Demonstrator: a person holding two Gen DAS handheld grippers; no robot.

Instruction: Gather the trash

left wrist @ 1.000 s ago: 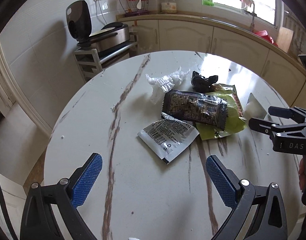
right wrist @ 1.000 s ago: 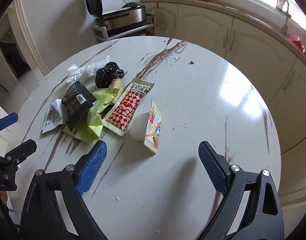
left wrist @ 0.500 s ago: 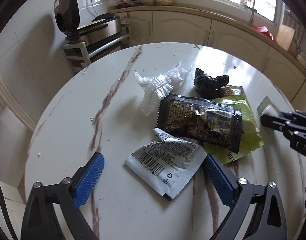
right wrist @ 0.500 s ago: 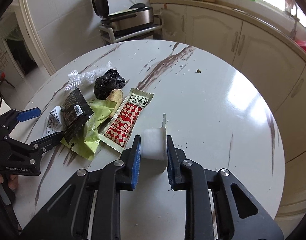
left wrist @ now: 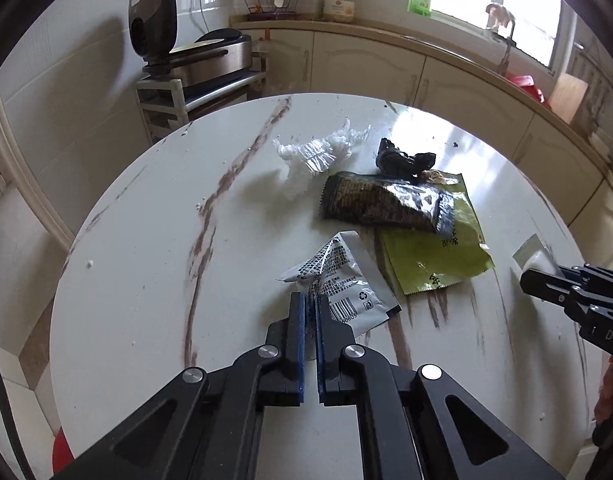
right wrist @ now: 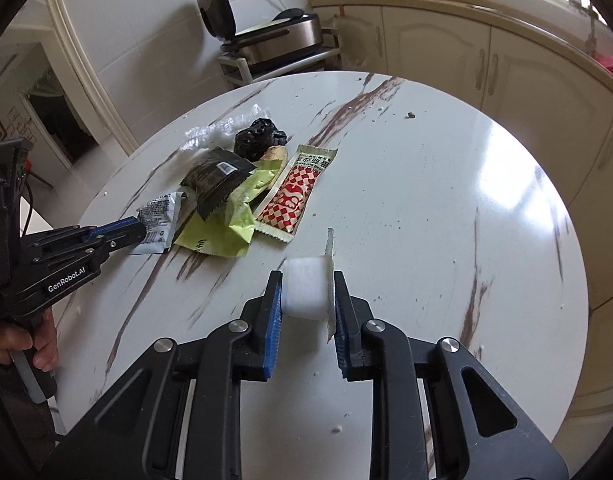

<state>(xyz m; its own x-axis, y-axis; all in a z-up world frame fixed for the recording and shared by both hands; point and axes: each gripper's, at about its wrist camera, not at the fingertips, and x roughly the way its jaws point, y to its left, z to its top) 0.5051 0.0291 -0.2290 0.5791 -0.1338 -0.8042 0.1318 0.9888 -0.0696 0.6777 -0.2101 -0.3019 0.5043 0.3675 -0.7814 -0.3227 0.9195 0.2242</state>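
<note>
On the marble table (right wrist: 426,208), left of the green wrapper (left wrist: 430,256), the down-tilted left gripper (left wrist: 310,304) has just closed, pinching the silver sachet's (left wrist: 346,284) crumpled edge, while right of it the down-tilted right gripper (right wrist: 306,296) clamps a white cup (right wrist: 306,290).

Left gripper (left wrist: 310,300) just closed, pinching the near-left edge of the silver wrapper (left wrist: 342,284) on the marble table (left wrist: 146,280). Beyond it, dark wrapper (left wrist: 386,202) over green wrapper (left wrist: 430,256). Far right, right gripper (left wrist: 540,280) clamping a white cup (left wrist: 536,256).
</note>
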